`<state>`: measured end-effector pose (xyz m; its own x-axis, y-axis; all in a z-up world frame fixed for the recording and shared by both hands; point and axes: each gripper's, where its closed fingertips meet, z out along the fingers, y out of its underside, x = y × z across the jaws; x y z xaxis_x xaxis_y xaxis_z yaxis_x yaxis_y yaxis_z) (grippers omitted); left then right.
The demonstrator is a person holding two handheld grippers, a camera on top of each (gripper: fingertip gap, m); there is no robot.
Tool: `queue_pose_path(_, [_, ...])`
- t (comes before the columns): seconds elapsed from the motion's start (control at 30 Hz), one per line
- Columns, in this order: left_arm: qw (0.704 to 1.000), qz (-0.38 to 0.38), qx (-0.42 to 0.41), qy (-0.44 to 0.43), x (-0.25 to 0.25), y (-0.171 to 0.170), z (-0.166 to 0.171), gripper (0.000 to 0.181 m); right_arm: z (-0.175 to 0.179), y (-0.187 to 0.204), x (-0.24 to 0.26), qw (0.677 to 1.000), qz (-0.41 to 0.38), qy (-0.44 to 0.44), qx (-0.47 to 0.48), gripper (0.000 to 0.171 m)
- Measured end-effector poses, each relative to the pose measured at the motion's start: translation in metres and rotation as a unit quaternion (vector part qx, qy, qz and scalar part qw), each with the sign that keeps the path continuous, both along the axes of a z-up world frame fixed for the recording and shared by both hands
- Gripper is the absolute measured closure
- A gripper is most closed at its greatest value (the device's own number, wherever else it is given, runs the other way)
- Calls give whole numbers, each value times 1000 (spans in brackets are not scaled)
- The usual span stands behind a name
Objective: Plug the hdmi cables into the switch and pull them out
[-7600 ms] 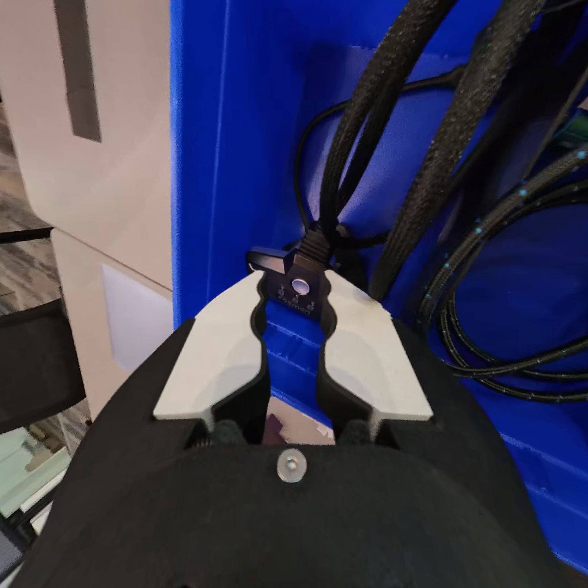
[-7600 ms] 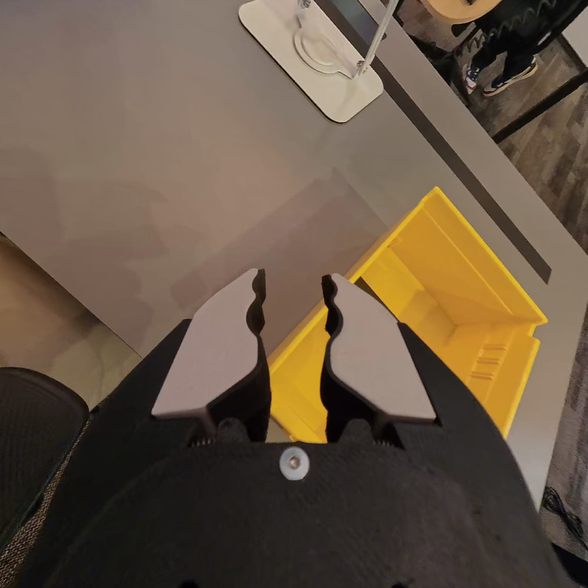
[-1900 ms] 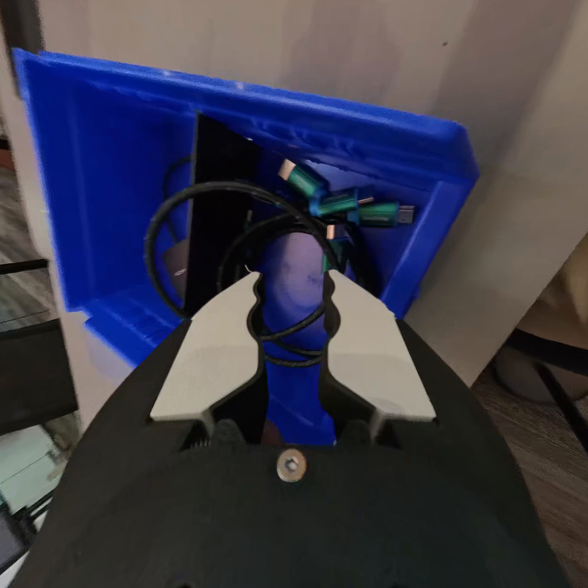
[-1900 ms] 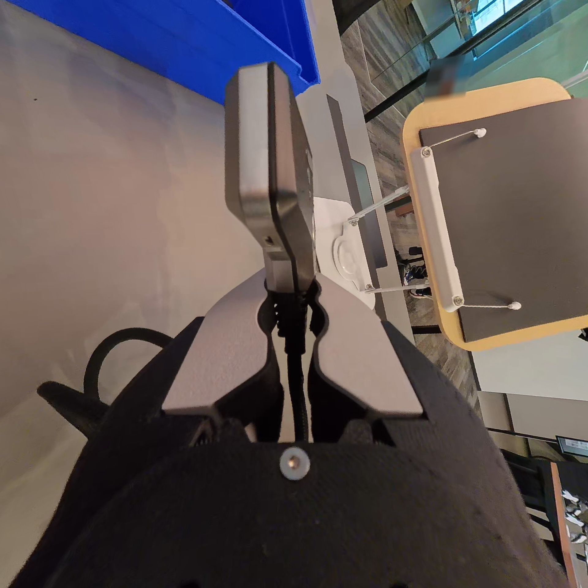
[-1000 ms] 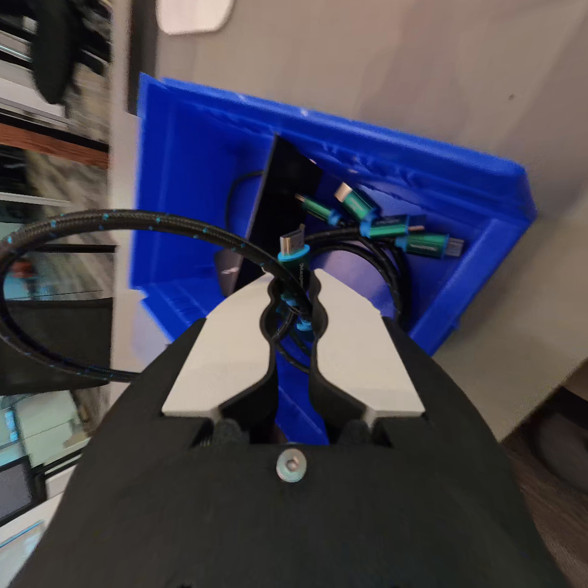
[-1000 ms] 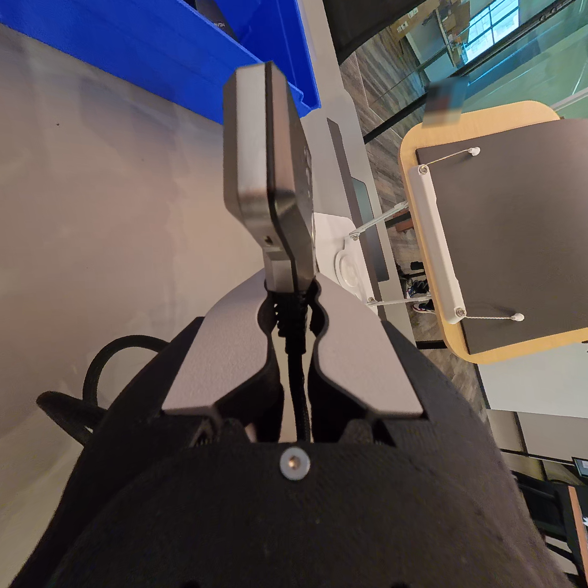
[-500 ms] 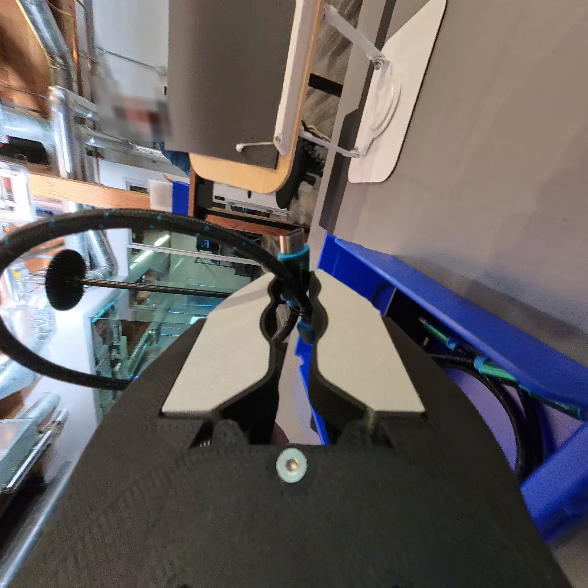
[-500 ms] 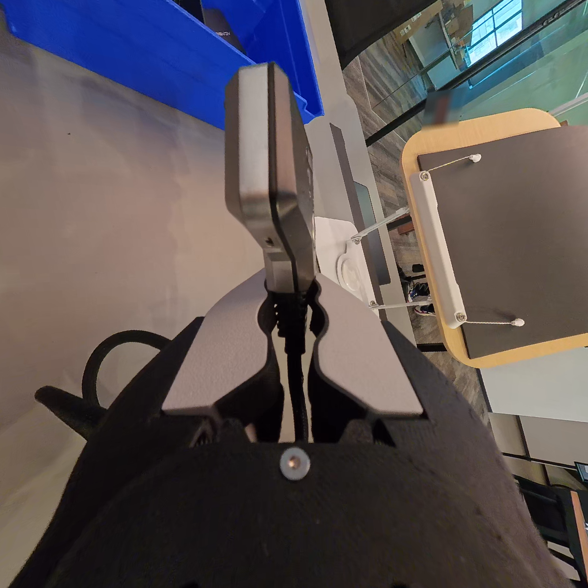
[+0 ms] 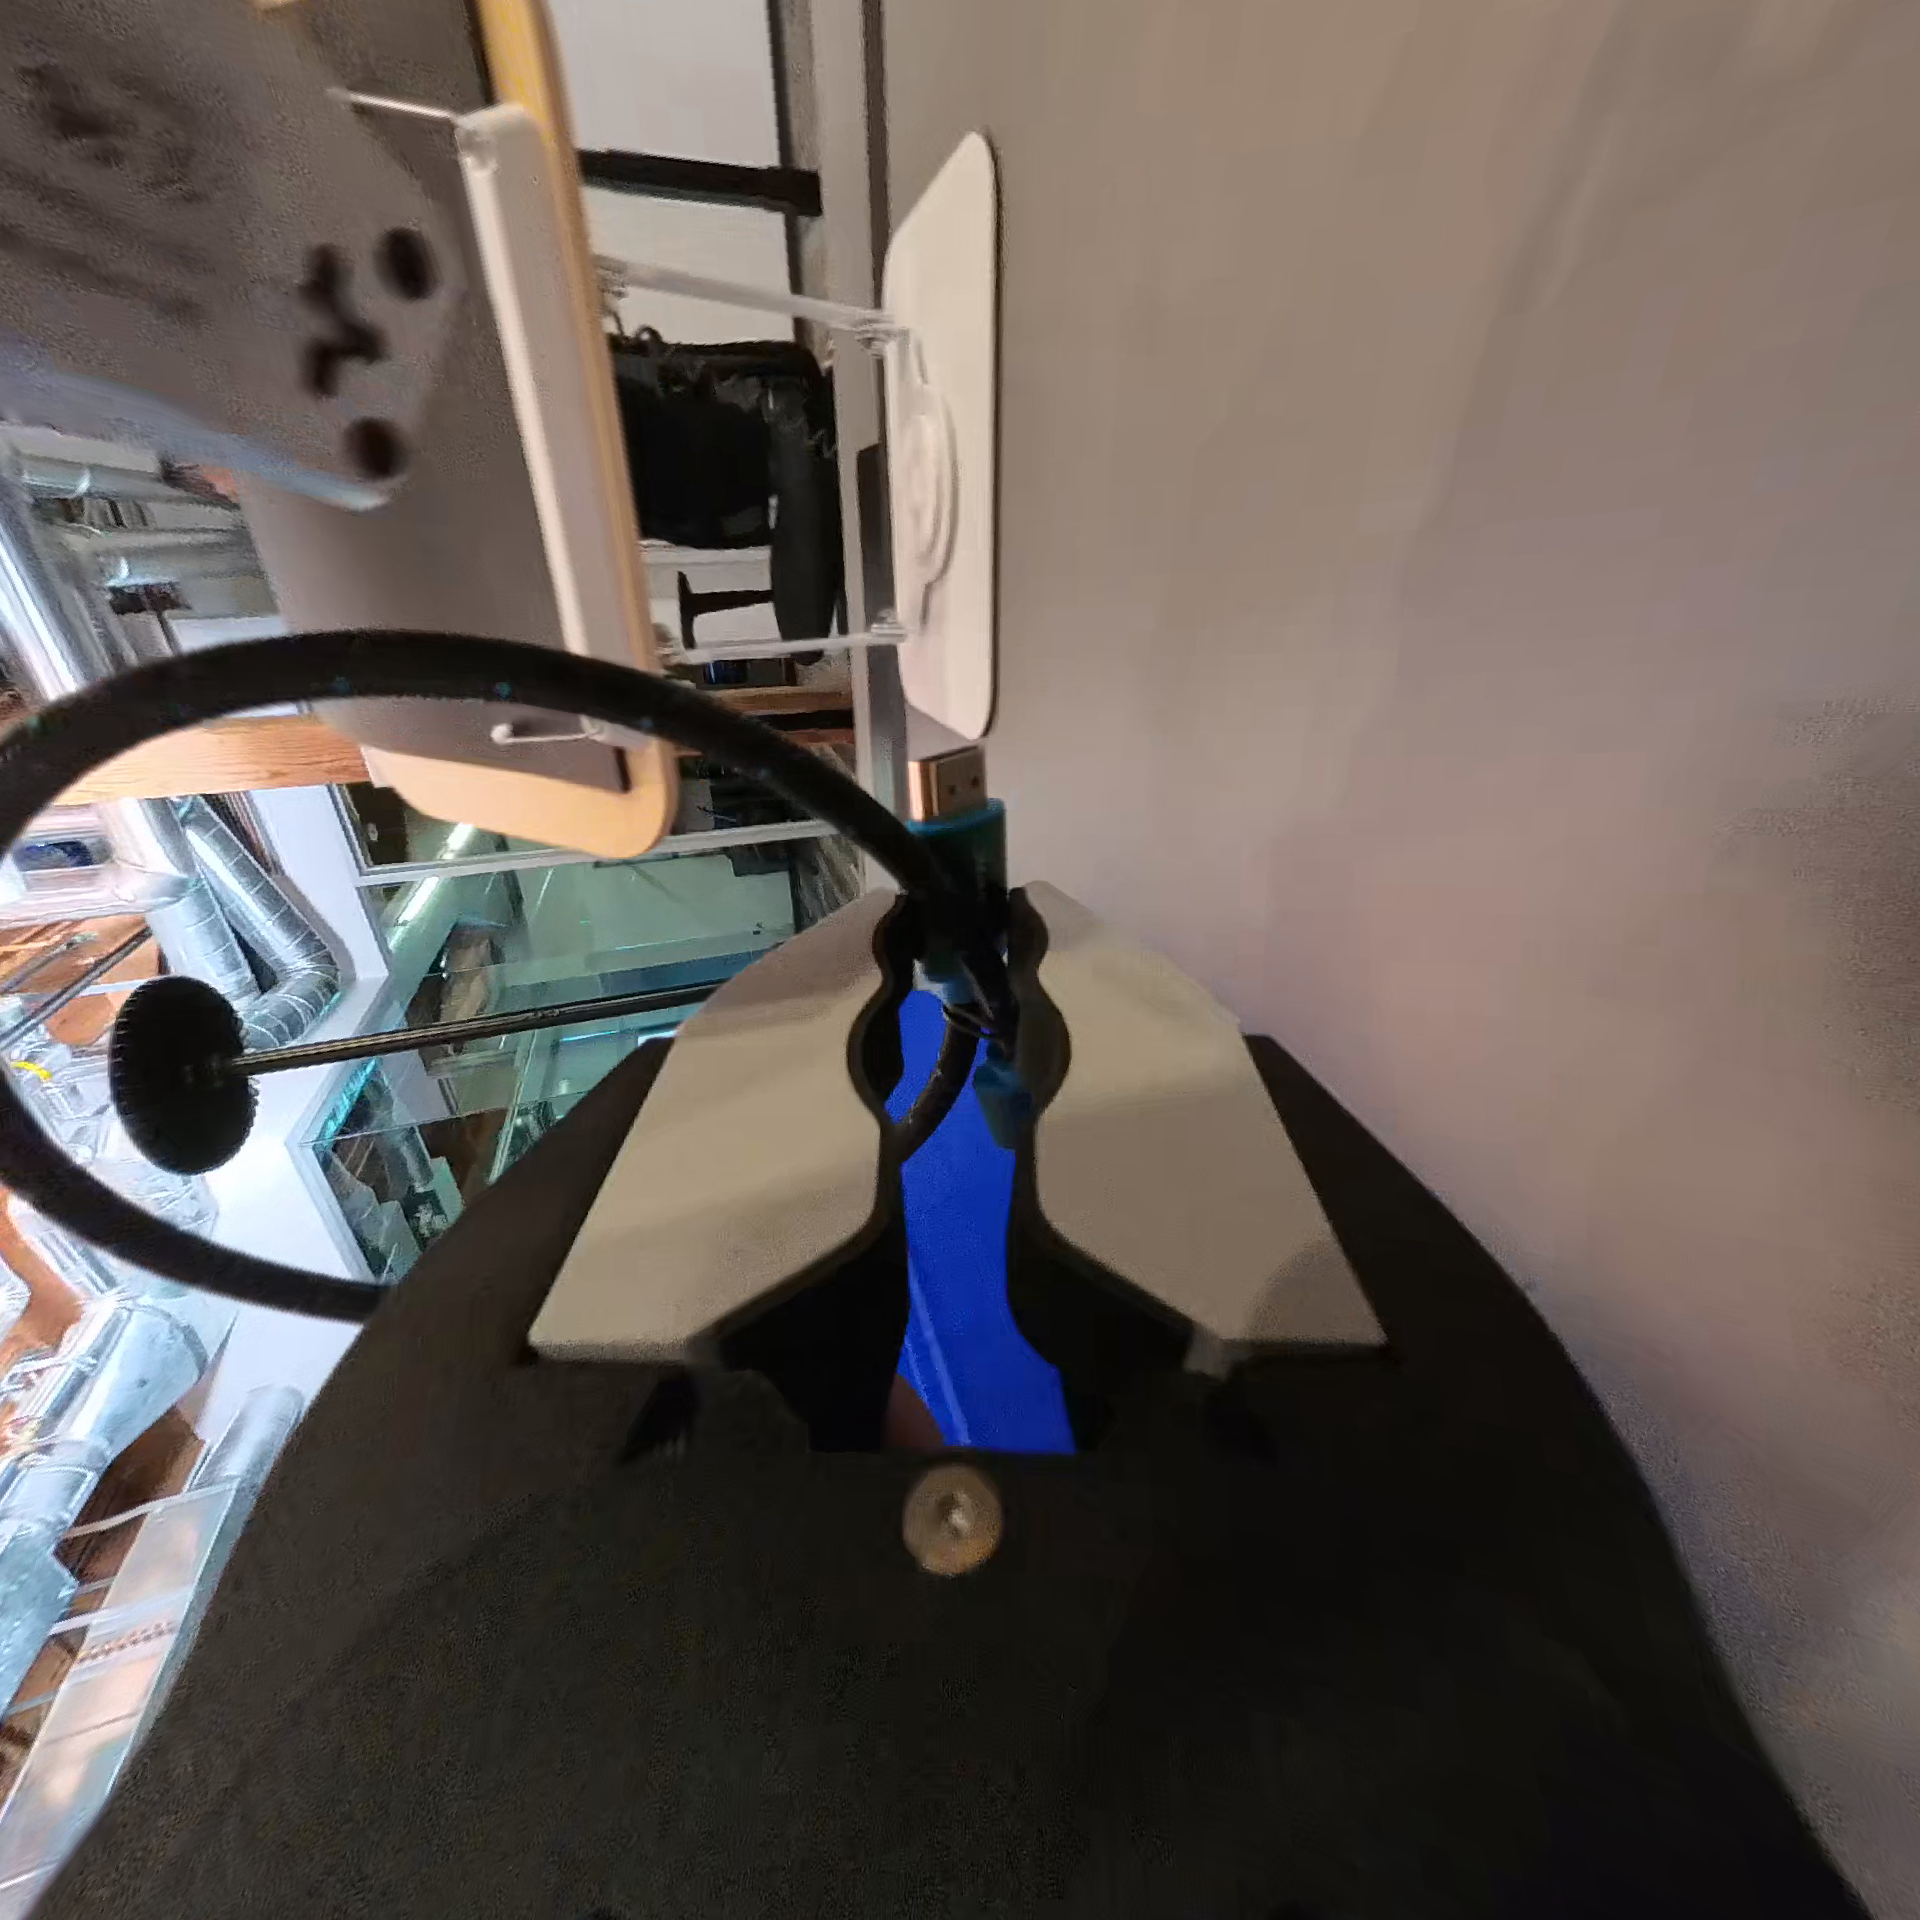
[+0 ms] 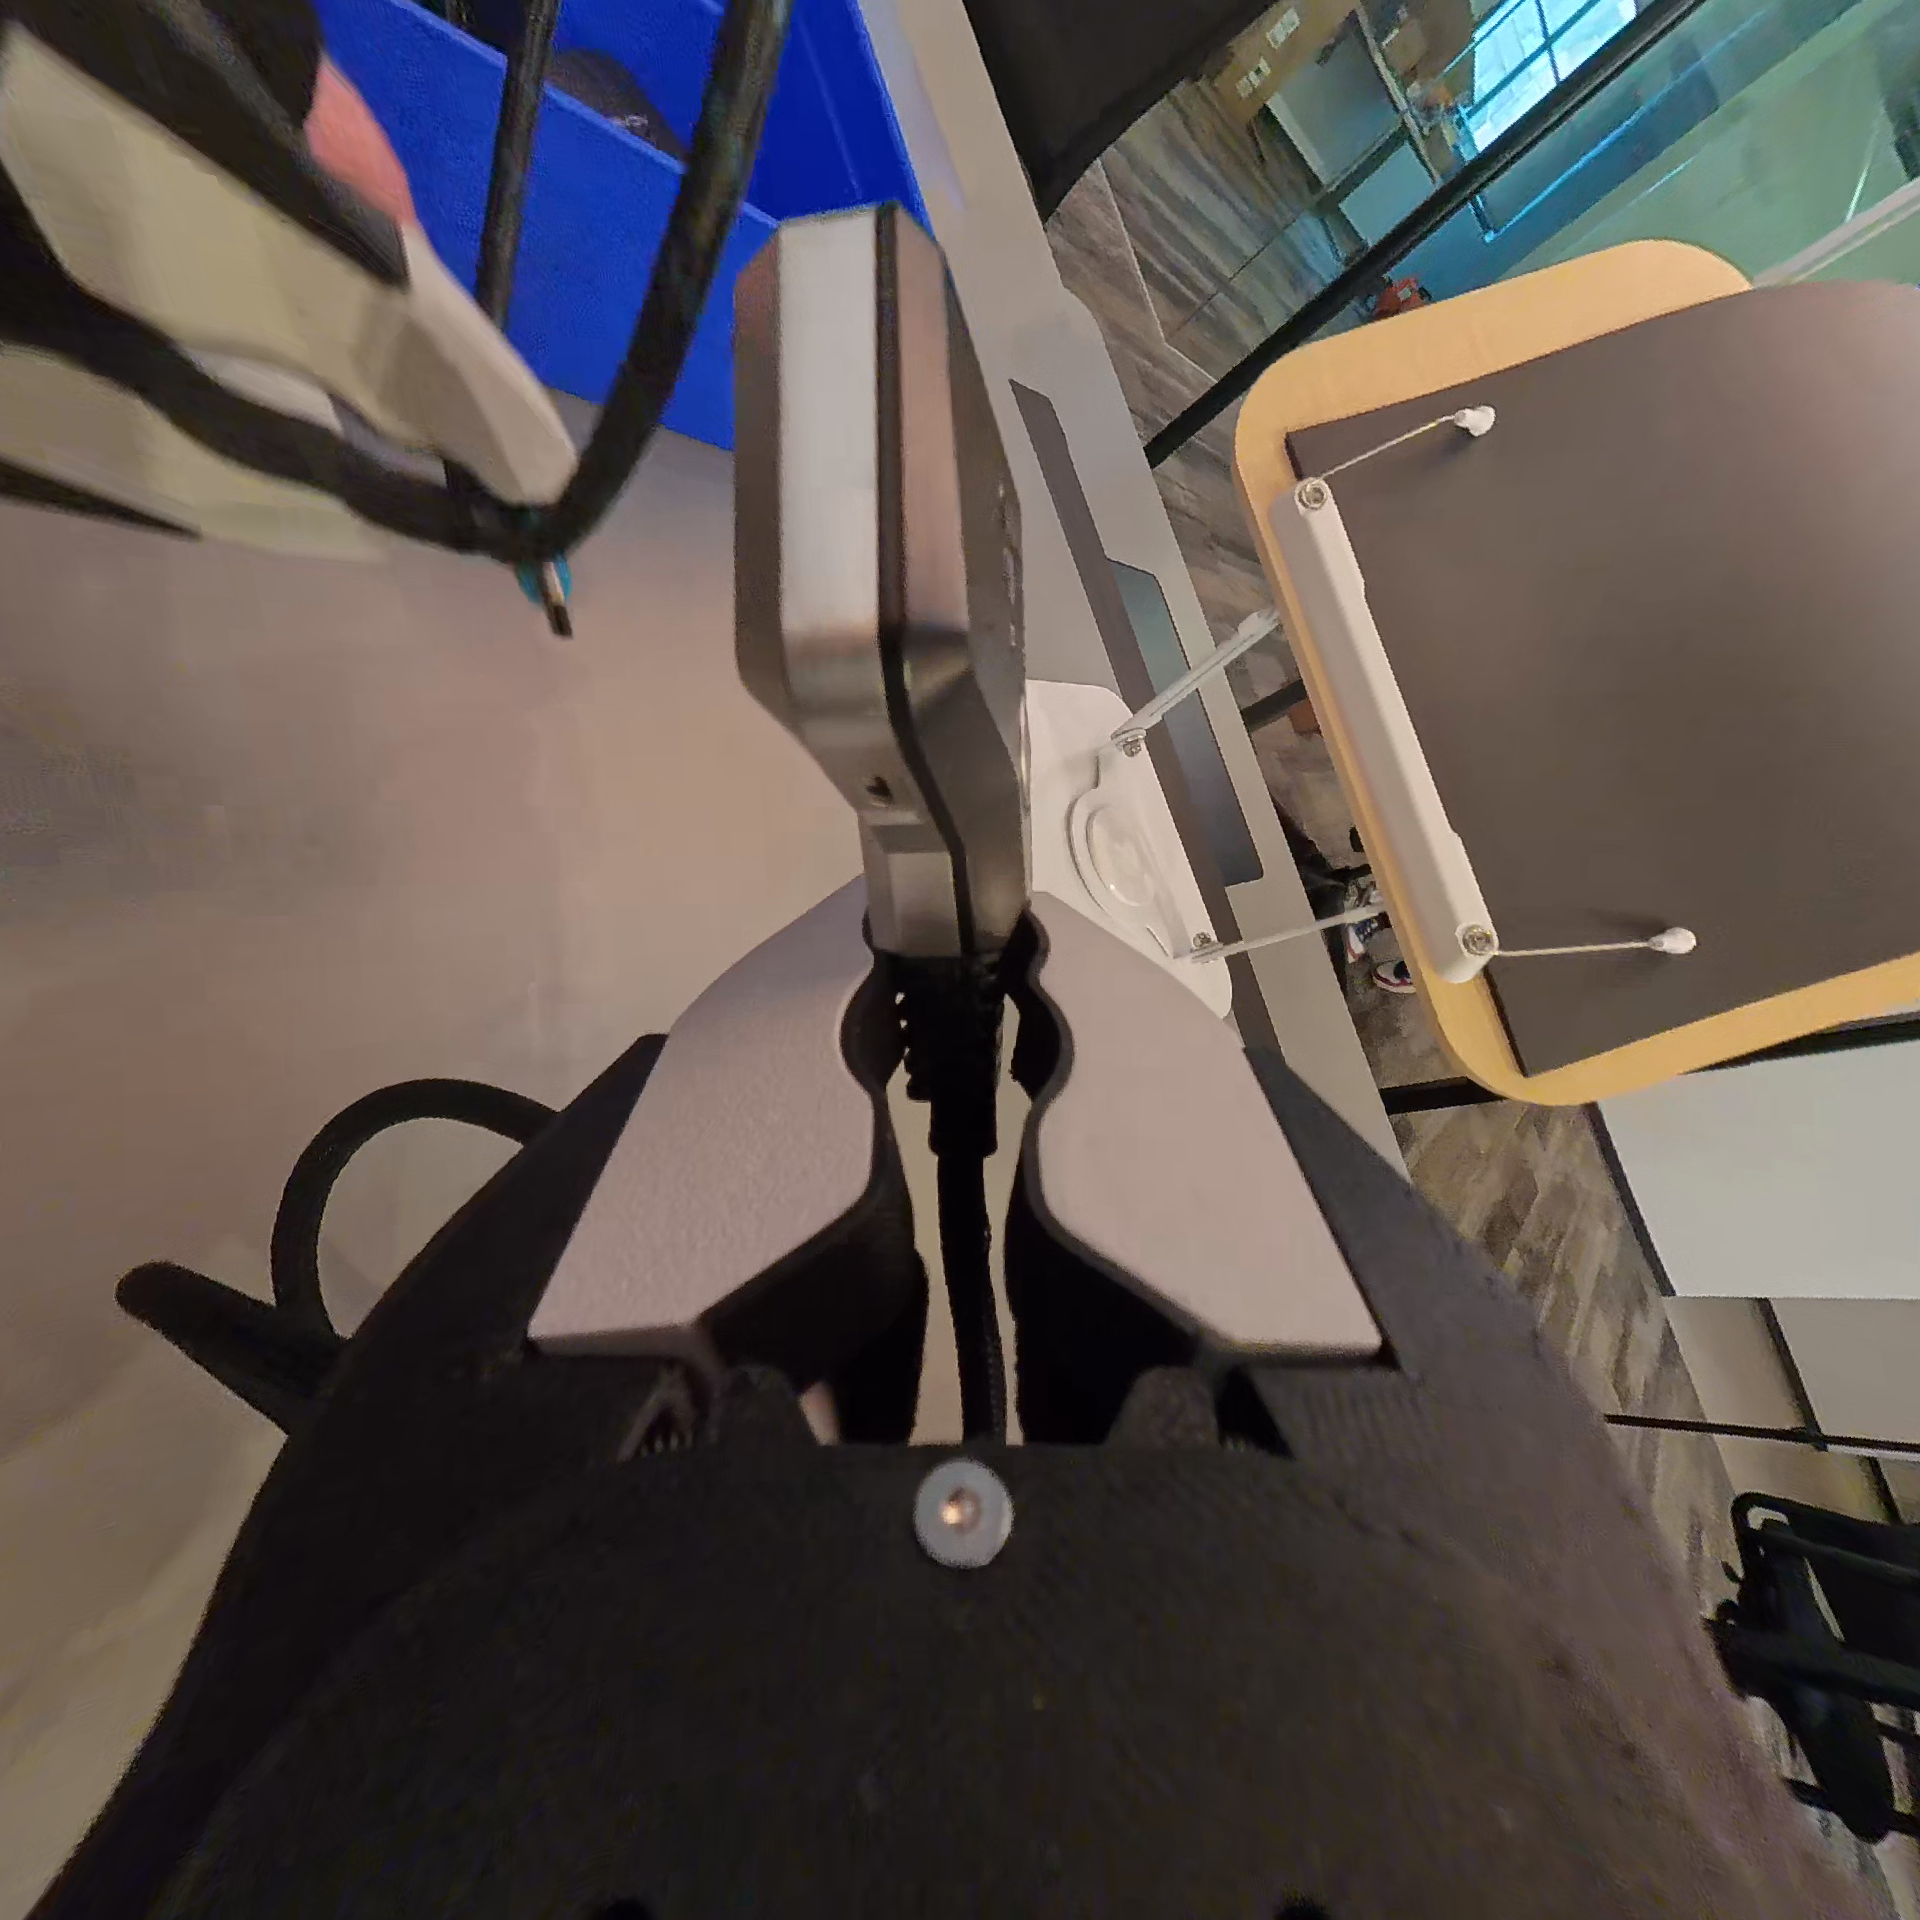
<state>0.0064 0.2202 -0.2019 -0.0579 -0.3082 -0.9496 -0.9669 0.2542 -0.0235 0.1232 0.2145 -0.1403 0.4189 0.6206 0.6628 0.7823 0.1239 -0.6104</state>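
My left gripper (image 9: 961, 920) is shut on an HDMI cable plug (image 9: 954, 826) with a teal housing. The metal tip points forward, and the black braided cable (image 9: 312, 665) loops off to the left. My right gripper (image 10: 951, 935) is shut on the cable end of the grey switch (image 10: 831, 540) and holds it upright above the table. In the right wrist view the left gripper (image 10: 488, 457) shows blurred at the upper left, its plug (image 10: 549, 592) a short way left of the switch and apart from it. A blurred grey body in the left wrist view (image 9: 208, 260) seems to be the switch.
The blue bin (image 10: 592, 197) stands behind the switch on the grey table (image 10: 312, 810). A white stand base (image 9: 940, 436) holds a wood-edged board (image 10: 1610, 675) past the table's edge. A black strap loop (image 10: 312, 1195) lies near my right gripper. My right fingertips sit around 15 centimeters from my left ones.
My left gripper carried the plug up out of the blue bin and swung it over toward the switch. It now shows in the right wrist view. The right gripper barely moved.
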Motion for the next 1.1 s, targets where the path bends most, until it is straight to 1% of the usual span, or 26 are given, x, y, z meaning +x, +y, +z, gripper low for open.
queue_pose_path(0.07, [1000, 6, -3, 13, 5, 4, -17, 165, 1, 0, 4, 1000, -4, 2, 1, 154])
queue_pose_path(0.13, [999, 16, -24, 25, 6, 4, -33, 162, 1, 0, 7, 1000, -6, 4, 1, 154])
queue_pose_path(0.23, [997, 17, -52, 53, 3, 1, -55, 146, 0, 1, 9, 1000, -8, 8, -1, 154])
queue_pose_path(0.27, [997, 25, -56, 54, 0, 1, -59, 147, 0, 2, 10, 1000, -8, 9, -2, 154])
queue_pose_path(0.37, [994, 22, -93, 54, -2, -6, -72, 137, 1, 2, 10, 1000, -8, 13, -3, 154])
queue_pose_path(0.47, [993, 20, -116, 27, -3, -12, -73, 139, 1, 1, 10, 1000, -9, 11, -3, 154])
queue_pose_path(0.53, [990, 29, -139, 26, -9, -14, -76, 136, 2, 1, 10, 1000, -9, 11, -3, 154])
queue_pose_path(0.63, [986, 13, -165, -11, -10, -20, -71, 138, 2, 1, 10, 1000, -8, 10, -4, 154])
queue_pose_path(0.73, [981, 18, -194, -21, -18, -22, -72, 136, 0, 0, 8, 1000, -3, 10, -8, 154])
queue_pose_path(0.83, [981, 18, -192, -2, -21, -20, -76, 137, -1, -1, 5, 1000, 0, 7, -10, 154])
queue_pose_path(0.93, [986, -15, -161, 33, -11, -19, -71, 139, 0, -1, 5, 1000, 2, 7, -9, 154])
queue_pose_path(1.1, [982, 4, -163, 97, -9, -16, -78, 141, 0, -2, 8, 1000, 7, 15, -12, 154])
